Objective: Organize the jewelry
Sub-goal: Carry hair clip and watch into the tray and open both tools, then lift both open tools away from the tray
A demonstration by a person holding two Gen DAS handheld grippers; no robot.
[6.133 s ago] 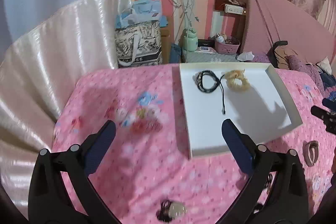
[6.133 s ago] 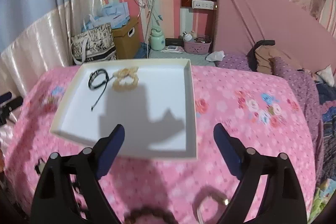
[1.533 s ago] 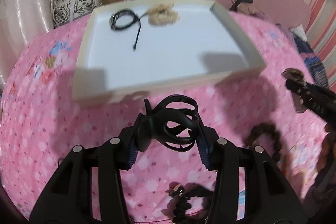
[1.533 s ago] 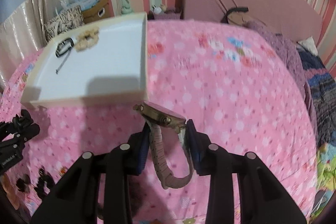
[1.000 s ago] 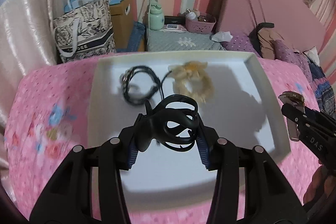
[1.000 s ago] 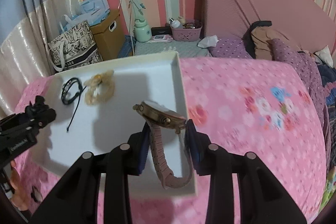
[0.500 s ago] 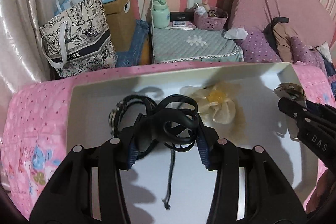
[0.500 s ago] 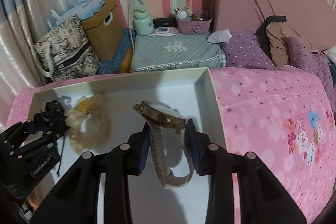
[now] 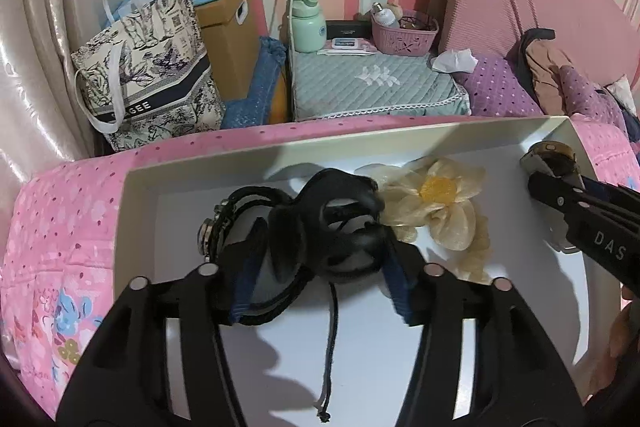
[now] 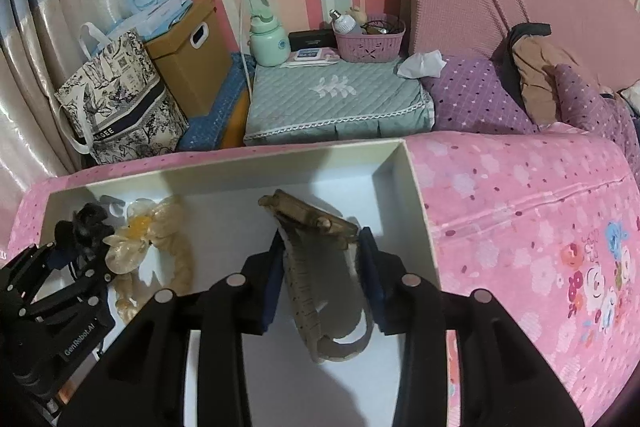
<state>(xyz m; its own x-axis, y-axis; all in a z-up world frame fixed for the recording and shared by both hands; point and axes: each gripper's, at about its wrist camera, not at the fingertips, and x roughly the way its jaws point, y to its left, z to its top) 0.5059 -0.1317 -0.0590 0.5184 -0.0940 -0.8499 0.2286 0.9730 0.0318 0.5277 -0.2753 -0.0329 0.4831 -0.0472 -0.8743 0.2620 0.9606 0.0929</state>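
My left gripper (image 9: 320,263) is shut on a black hair claw clip (image 9: 324,227) and holds it low over the white tray (image 9: 400,139), above a black cord bracelet (image 9: 224,223) and beside a cream flower scrunchie (image 9: 440,203). My right gripper (image 10: 322,279) is shut on a watch (image 10: 316,223) with a gold case and a beige strap, low over the tray's (image 10: 412,187) far right corner. The right gripper also shows in the left wrist view (image 9: 560,183). The left gripper shows in the right wrist view (image 10: 76,239).
The tray lies on a pink flowered bedspread (image 10: 540,219). Beyond the bed's edge stand a patterned tote bag (image 9: 148,67), a brown box (image 10: 188,59) and a quilted nightstand (image 9: 372,79) with a green bottle (image 9: 308,23) and a pink basket (image 9: 404,35).
Both grippers have moved forward and down over the tray's far end with the clip and the watch still held. The tray's contents now sit closer beneath them.
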